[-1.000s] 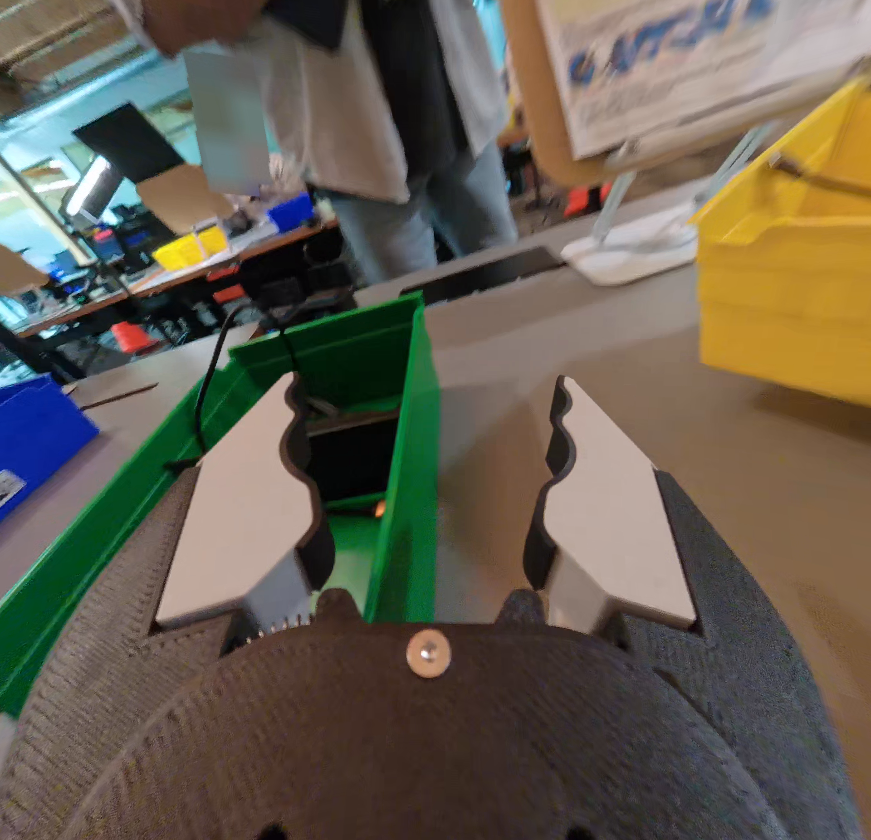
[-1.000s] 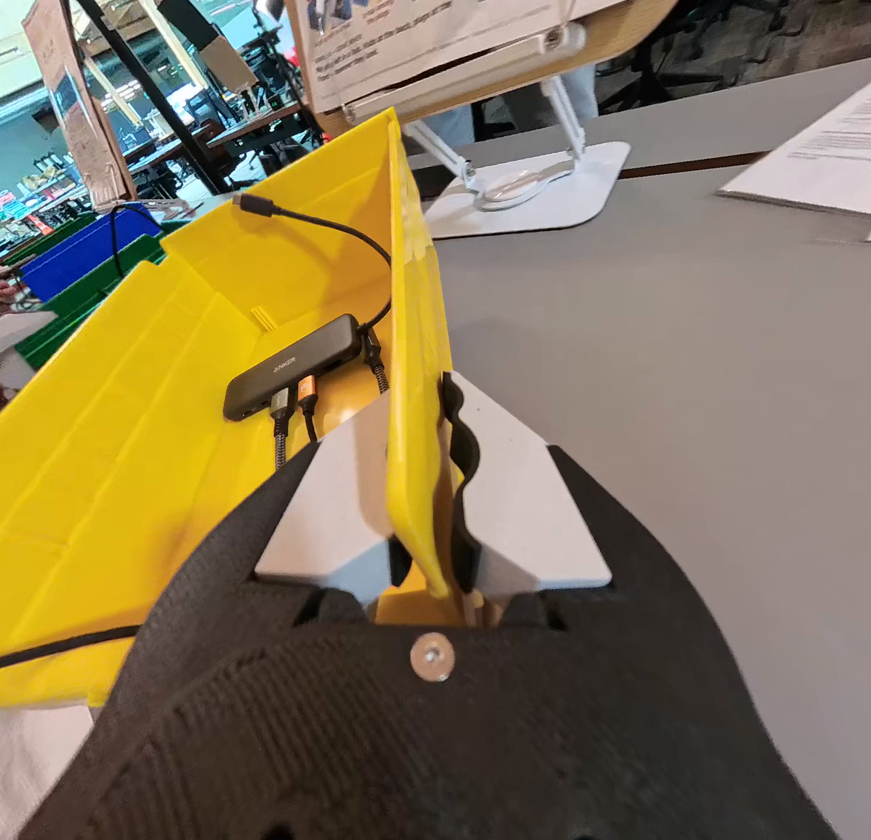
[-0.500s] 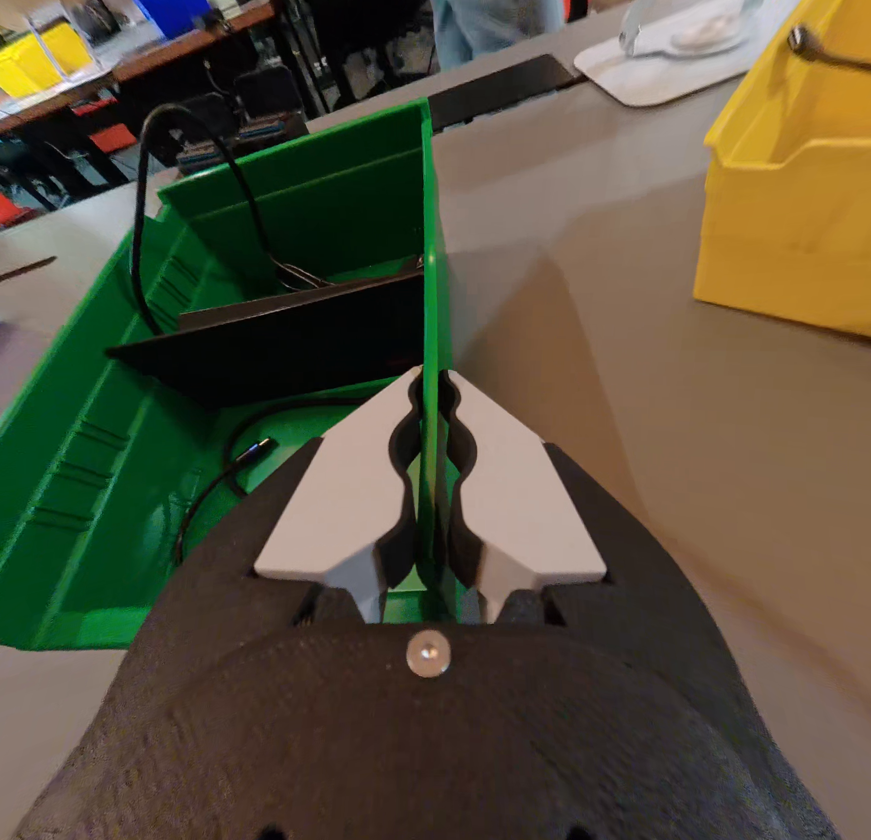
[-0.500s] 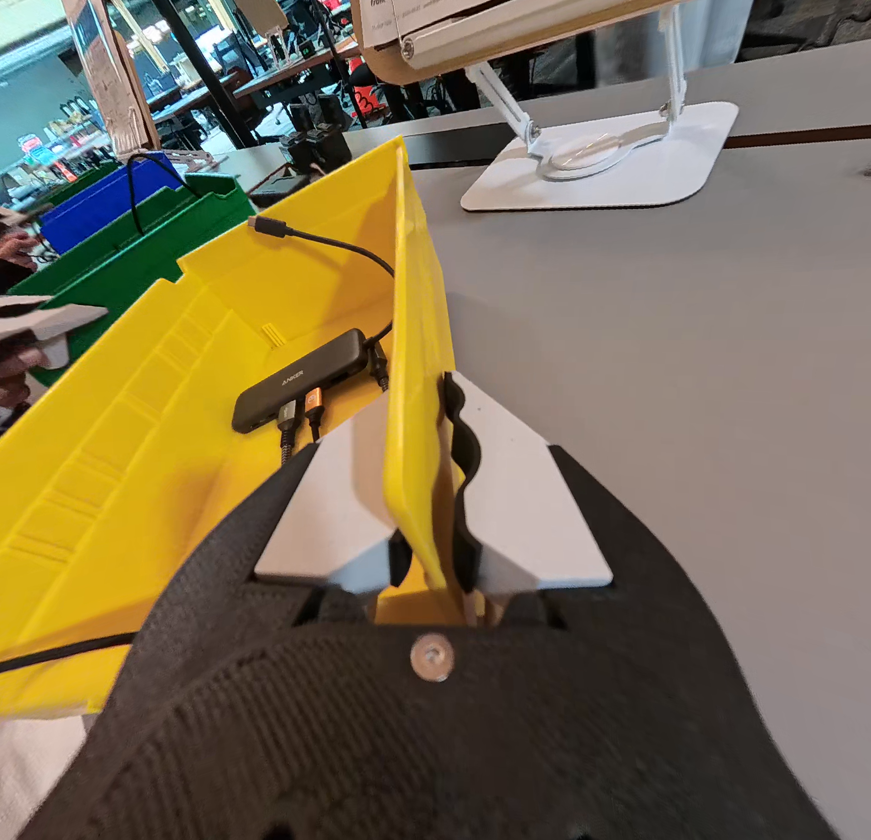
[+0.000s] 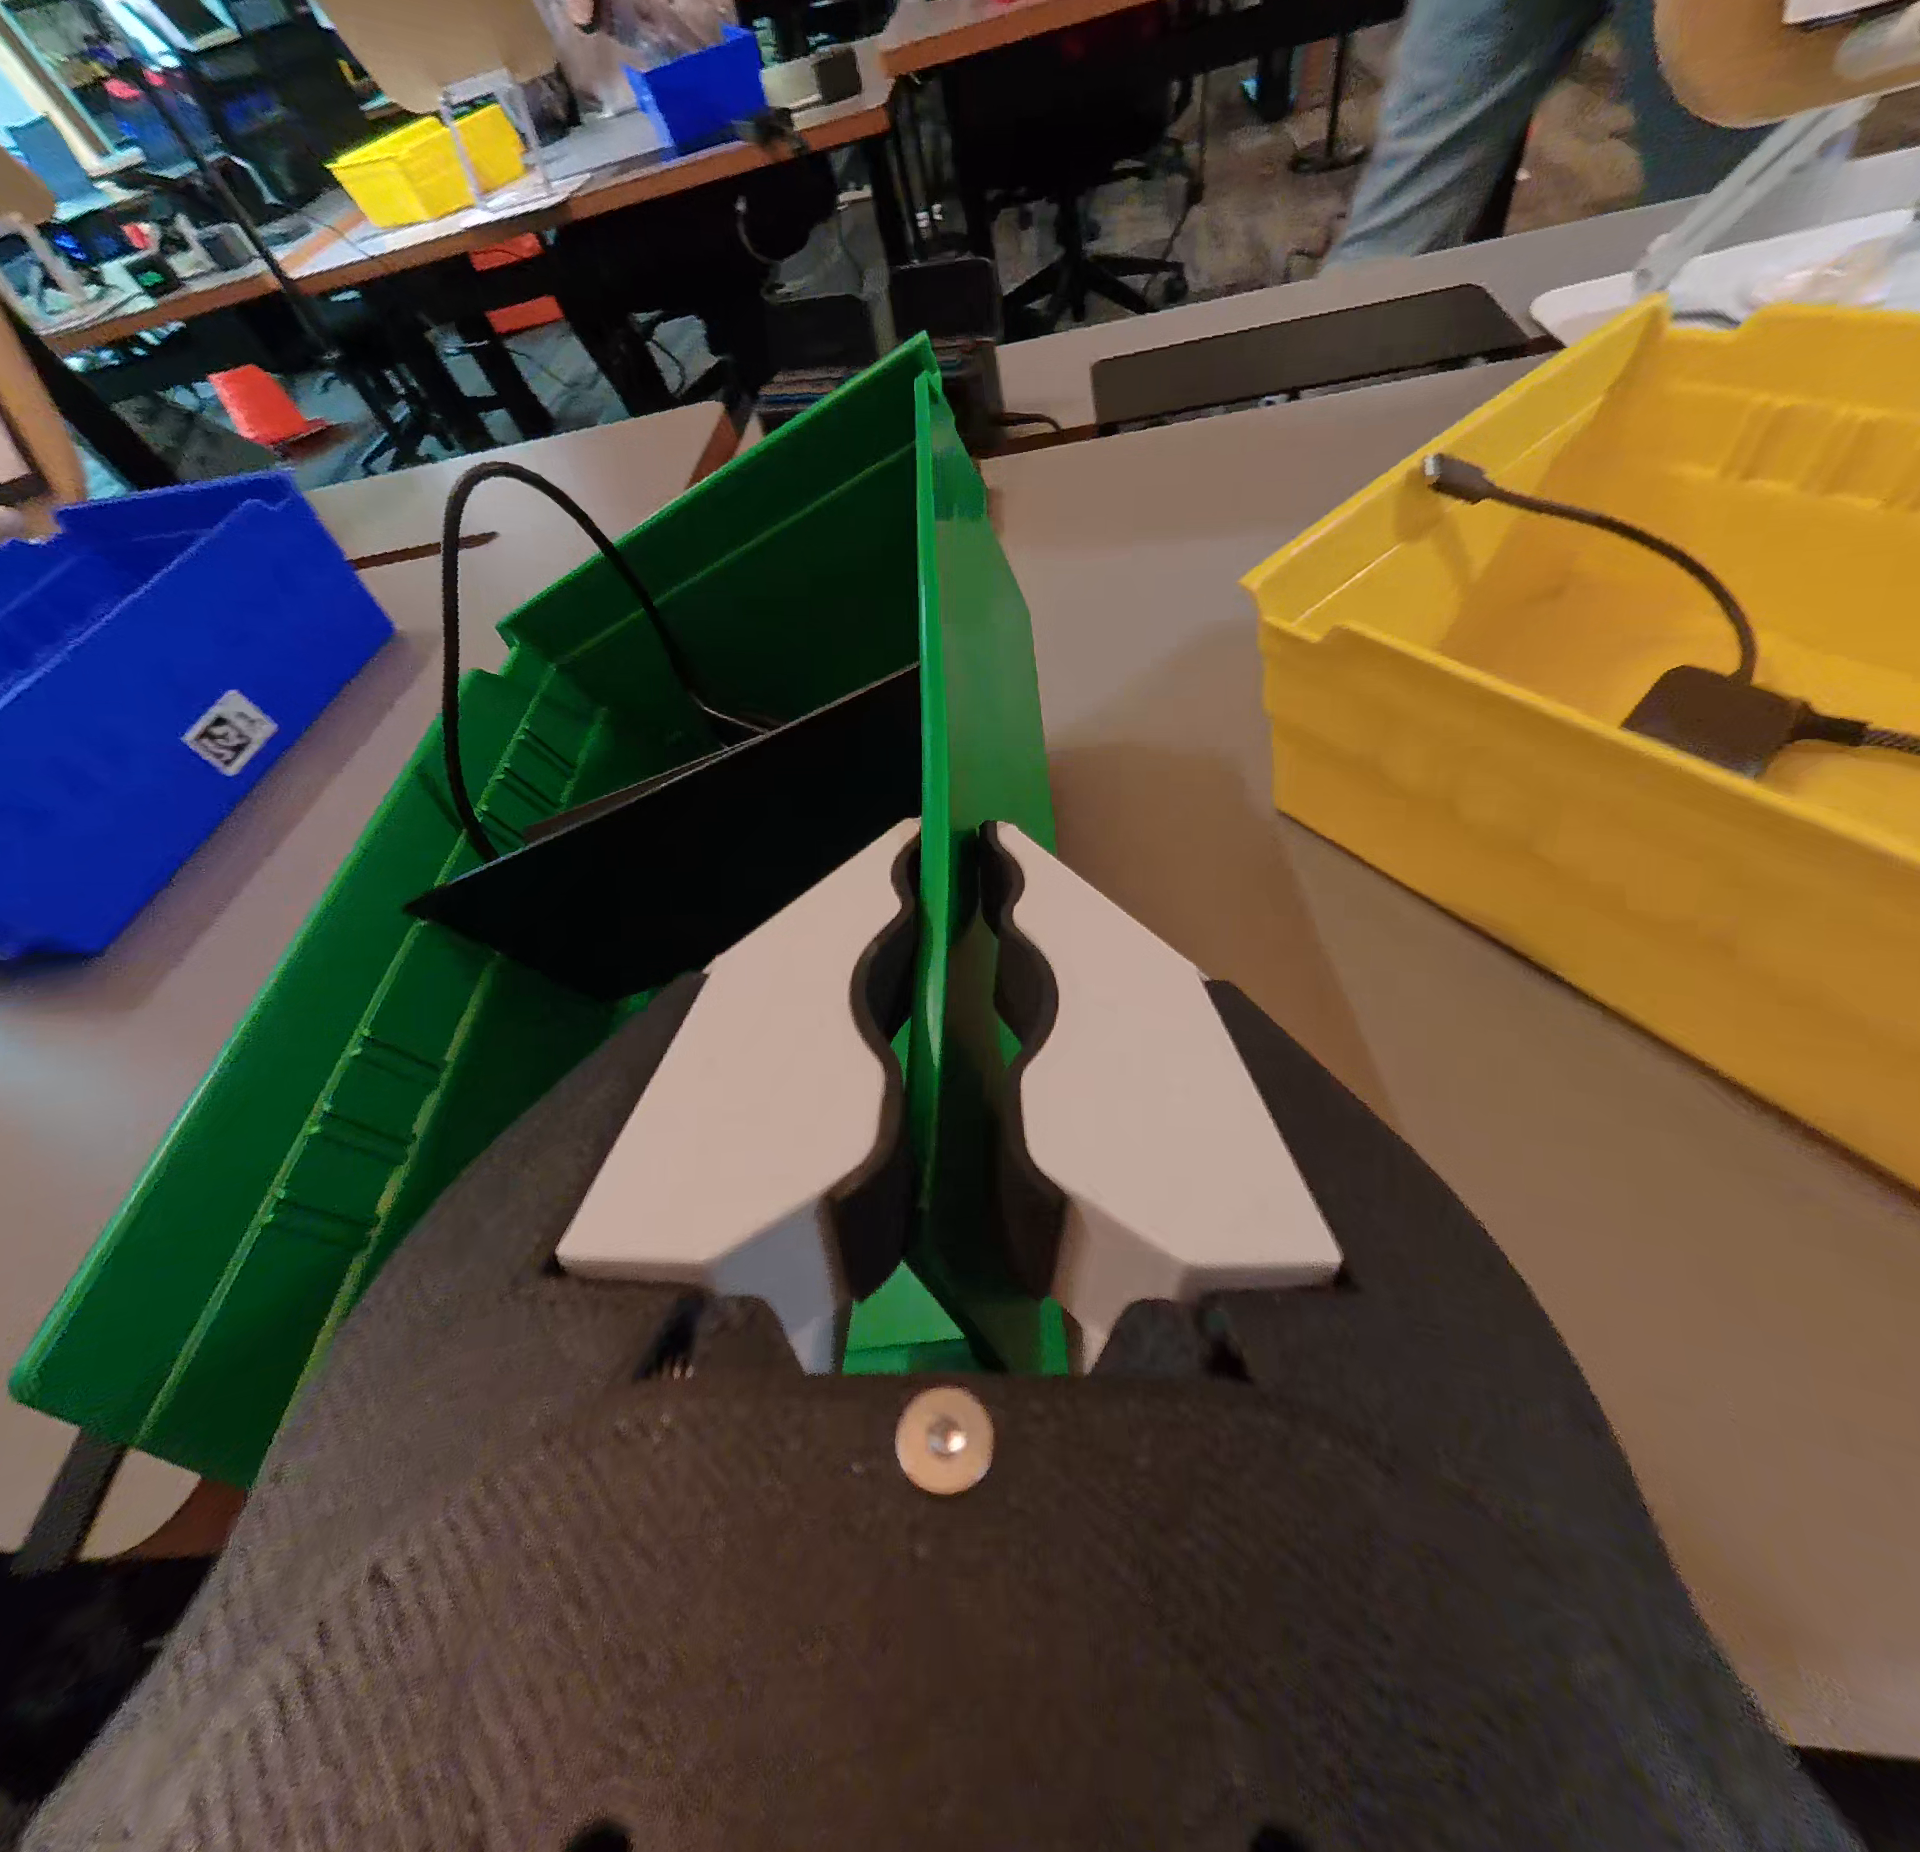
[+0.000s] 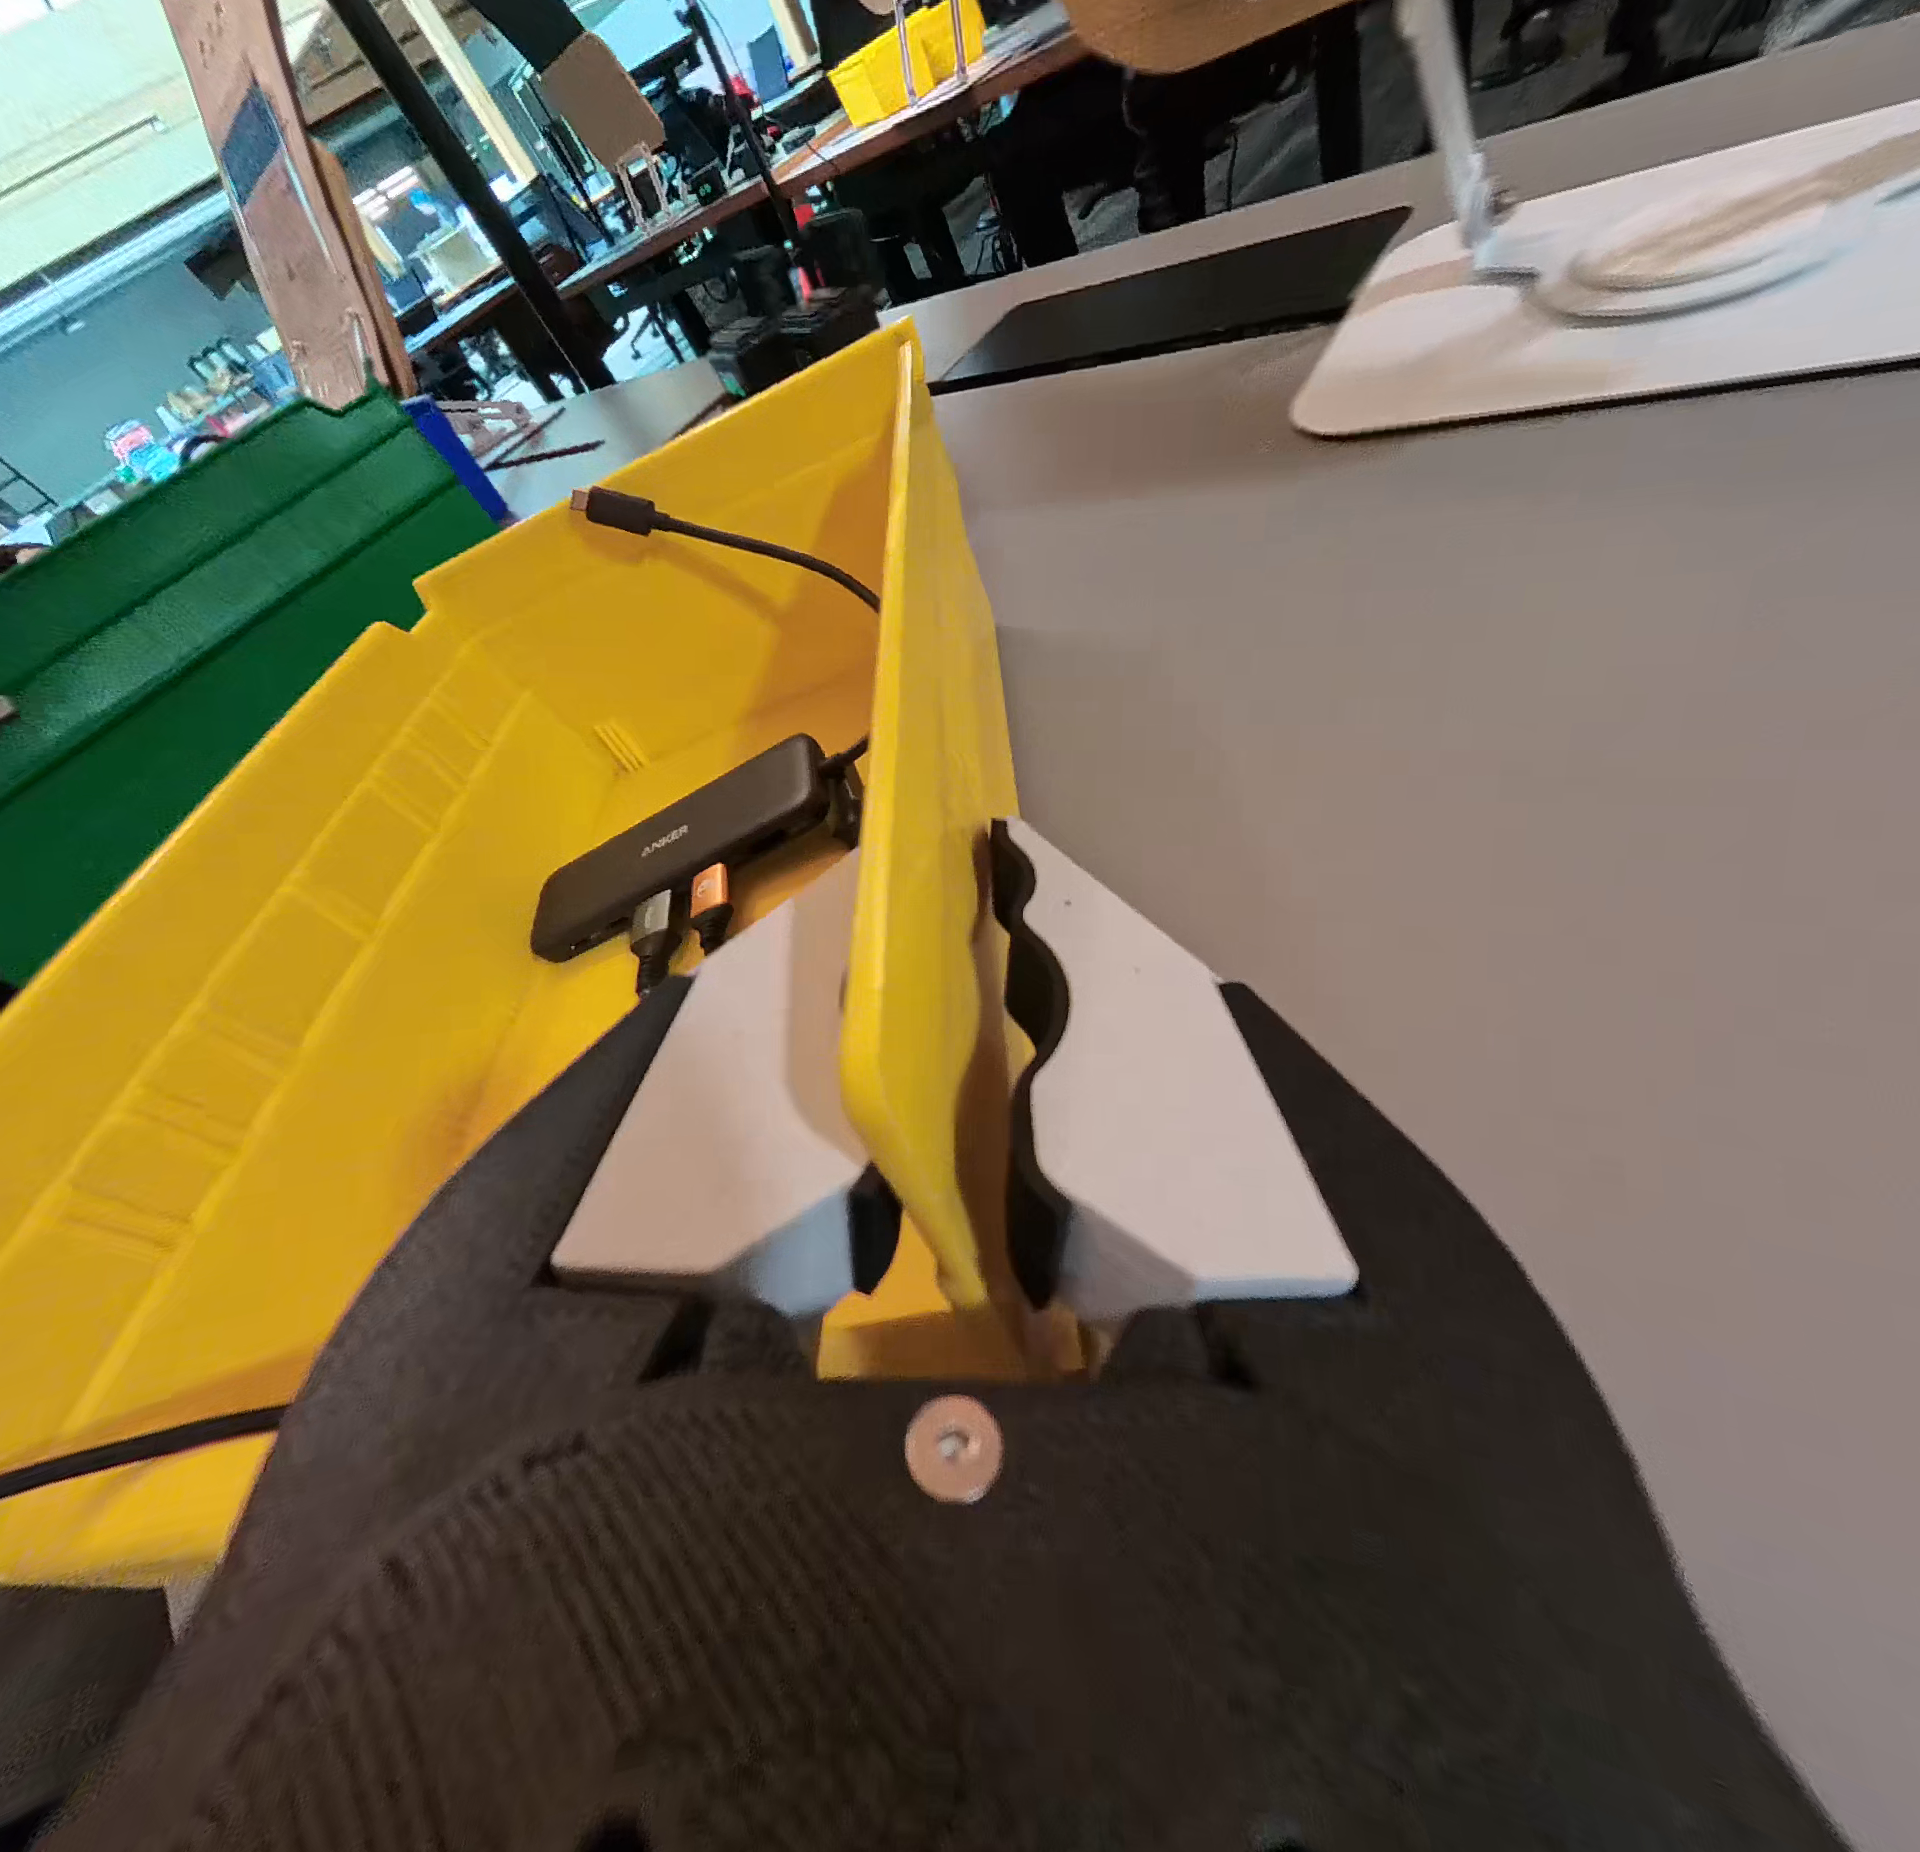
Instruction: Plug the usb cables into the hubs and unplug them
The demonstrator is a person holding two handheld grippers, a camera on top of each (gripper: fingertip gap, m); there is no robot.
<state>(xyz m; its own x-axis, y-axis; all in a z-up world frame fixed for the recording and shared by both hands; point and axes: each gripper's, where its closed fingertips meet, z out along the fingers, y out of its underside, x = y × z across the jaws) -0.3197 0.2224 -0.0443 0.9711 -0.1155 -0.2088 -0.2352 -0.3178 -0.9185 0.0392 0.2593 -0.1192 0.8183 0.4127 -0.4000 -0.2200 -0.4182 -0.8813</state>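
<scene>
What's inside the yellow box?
Inside the yellow box lies a dark hub with a grey plug and an orange plug in it. Its thin cable curls up. The wall hides the hub's far end.

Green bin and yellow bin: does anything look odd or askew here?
Yes. The green bin sits tilted, its wall pinched by the left tool. The right tool pinches the yellow bin wall, not the hub.

Counted on my tabletop: three bins, one green bin, one yellow bin, one blue bin. One hub visible in yellow, two plugs seated side by side in it. One white stand.
</scene>
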